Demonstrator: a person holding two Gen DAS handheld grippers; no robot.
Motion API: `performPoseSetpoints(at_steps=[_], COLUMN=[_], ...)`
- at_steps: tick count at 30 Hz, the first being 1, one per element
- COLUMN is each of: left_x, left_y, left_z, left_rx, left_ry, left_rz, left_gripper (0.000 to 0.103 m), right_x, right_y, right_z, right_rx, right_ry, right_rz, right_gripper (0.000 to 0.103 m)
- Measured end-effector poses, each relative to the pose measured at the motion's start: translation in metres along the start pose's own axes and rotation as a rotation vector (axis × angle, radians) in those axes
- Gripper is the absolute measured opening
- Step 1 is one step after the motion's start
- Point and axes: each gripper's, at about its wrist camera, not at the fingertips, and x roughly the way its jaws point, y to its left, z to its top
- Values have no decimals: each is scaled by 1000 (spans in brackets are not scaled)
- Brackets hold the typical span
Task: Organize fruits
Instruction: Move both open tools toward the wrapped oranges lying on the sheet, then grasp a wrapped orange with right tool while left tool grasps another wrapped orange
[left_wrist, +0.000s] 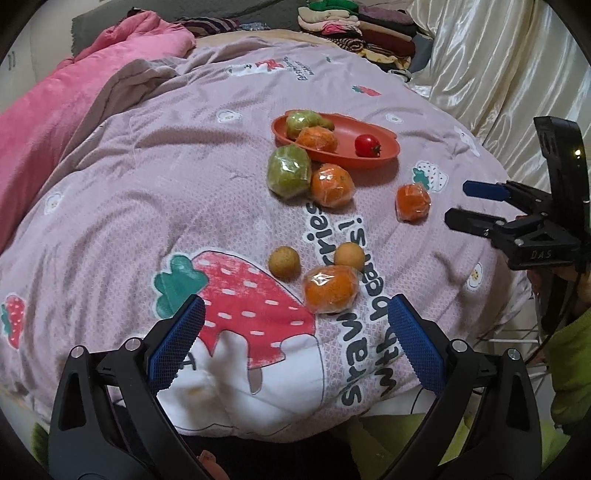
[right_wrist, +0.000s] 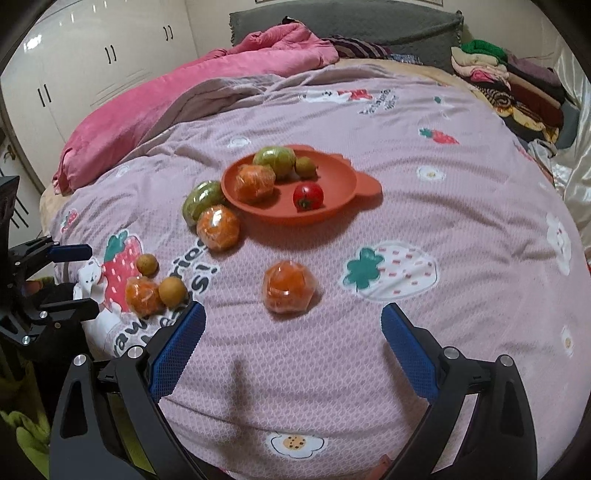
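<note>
On the pink strawberry-print quilt (right_wrist: 424, 177) an orange plate (right_wrist: 332, 218) sits toward twelve o'clock from both grippers, clearly the collecting spot: it already holds a wrapped green fruit (right_wrist: 275, 158), a wrapped orange (right_wrist: 255, 182), a small brownish fruit (right_wrist: 306, 167) and a tomato (right_wrist: 307, 196).

The rest lies loose on the quilt. A second green fruit (left_wrist: 289, 172) and another wrapped orange (left_wrist: 331, 184) rest against the plate's near rim, as if they stopped just short of it. A lone wrapped orange (right_wrist: 289, 286) lies apart at twelve o'clock of the right gripper (right_wrist: 293, 314), just beyond its tips. In front of the left gripper (left_wrist: 297, 308), toward one o'clock, a wrapped orange (left_wrist: 330, 290) touches a small tan fruit (left_wrist: 349, 255), with another tan fruit (left_wrist: 283, 262) just beside them.

Both grippers hang spread wide and empty, each lined up on its nearest orange, so I'd judge a pick is coming. The plastic wrap looks slippery, and the soft quilt may let round fruit roll.
</note>
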Motion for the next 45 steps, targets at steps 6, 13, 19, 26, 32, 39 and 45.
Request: performPoseSetpoints(at_steps=[6,13,19,26,32,39,45], left_x=[9,22,32,39,45,49,51], left_y=[-6,-13,-16,-17,-17,-16,-13], left_z=[-2,-2,-4,-4,-3,1,3], left_rx=[3,12,13,12,12,4,-7], left_ry=[13,28,45,57,66,66,64], left_rz=[-18,-36,-42,-48,-54,-67,-83], left_gripper=[79,62,56,49,45,36,32], right_x=[8,16,26,41,49,55,55], right_y=[-2,-4,-3,-3,-6,-7,-8], right_z=[-8,-7,0,3,6,12,14], right_rx=[11,20,0,-11,-9,-14,-9], right_ry=[17,13,21,41,45,44,34], right_rz=[6,26,61,92,104,118,125], right_gripper=[96,94,65,42,37,36,36])
